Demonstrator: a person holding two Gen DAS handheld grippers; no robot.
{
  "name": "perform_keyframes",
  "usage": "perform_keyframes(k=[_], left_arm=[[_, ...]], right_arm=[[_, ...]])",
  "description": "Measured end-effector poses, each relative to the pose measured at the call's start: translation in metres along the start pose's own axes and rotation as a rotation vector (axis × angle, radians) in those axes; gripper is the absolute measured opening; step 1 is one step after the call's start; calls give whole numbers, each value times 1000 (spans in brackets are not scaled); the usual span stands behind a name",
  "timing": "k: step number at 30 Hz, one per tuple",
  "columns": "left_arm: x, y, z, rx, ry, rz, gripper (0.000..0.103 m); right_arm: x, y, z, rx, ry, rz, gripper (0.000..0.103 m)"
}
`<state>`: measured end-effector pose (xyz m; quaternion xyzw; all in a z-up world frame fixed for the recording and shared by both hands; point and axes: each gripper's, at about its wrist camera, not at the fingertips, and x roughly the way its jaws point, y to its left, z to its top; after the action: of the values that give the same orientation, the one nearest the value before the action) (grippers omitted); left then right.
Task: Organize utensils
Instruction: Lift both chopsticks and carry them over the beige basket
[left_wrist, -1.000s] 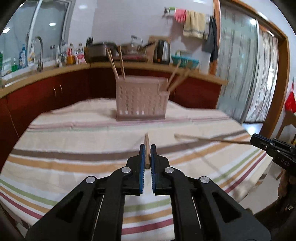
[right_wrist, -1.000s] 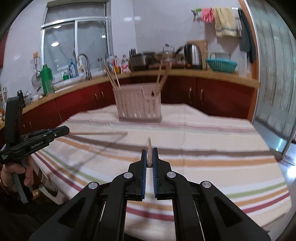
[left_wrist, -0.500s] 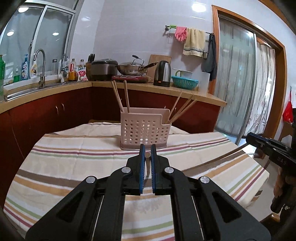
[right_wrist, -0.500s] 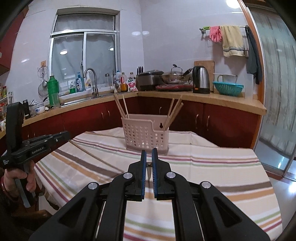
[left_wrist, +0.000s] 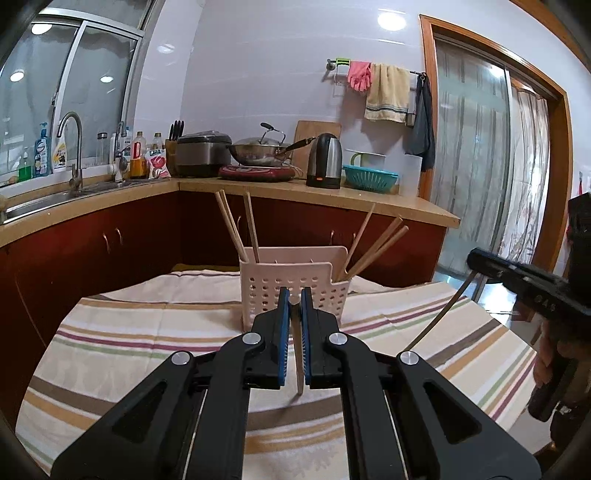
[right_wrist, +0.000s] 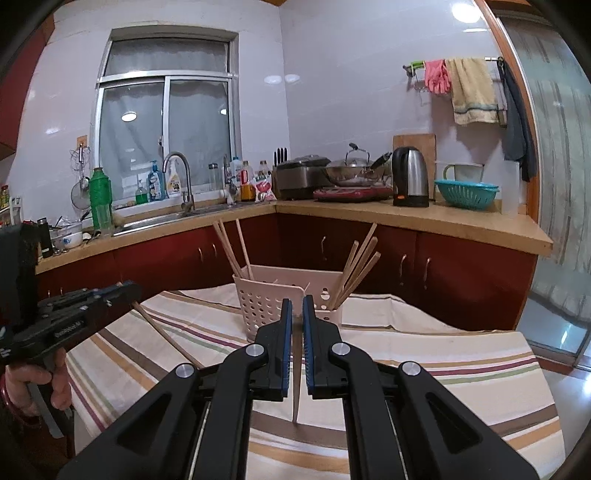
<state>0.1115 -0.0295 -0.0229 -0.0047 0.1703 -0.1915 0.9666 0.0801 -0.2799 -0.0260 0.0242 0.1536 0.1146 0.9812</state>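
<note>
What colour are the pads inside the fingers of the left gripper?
Blue pads on black fingers of the left gripper, shut on a chopstick. Best seen in the left wrist view.

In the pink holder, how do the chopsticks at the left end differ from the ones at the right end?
The left chopsticks lean left and stand near upright; the right chopsticks tilt far more, to the right. The left chopsticks stand in the tall main part of the holder; the right chopsticks sit in its lower end pocket. Both sets are plain wood and stick up above the rim.
</note>
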Motion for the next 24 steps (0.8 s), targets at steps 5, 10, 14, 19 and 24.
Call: perform_keyframes(k=[5,10,14,19,24], left_arm=[[7,0,8,1,-7,-14,6],[11,0,29,17,-39,-39,6],[15,2,55,16,-73,-62,6],[20,1,99,48,-145,-73,6],[27,1,139,66,-224,-56,6]], right_arm=[[11,3,-5,0,10,-11,6],[7,1,18,2,-34,-3,6],[8,-2,44,6,-82,8,6],[10,-5,81,-10,-146,19,6],[14,-8,111,-24,-217,18,6]])
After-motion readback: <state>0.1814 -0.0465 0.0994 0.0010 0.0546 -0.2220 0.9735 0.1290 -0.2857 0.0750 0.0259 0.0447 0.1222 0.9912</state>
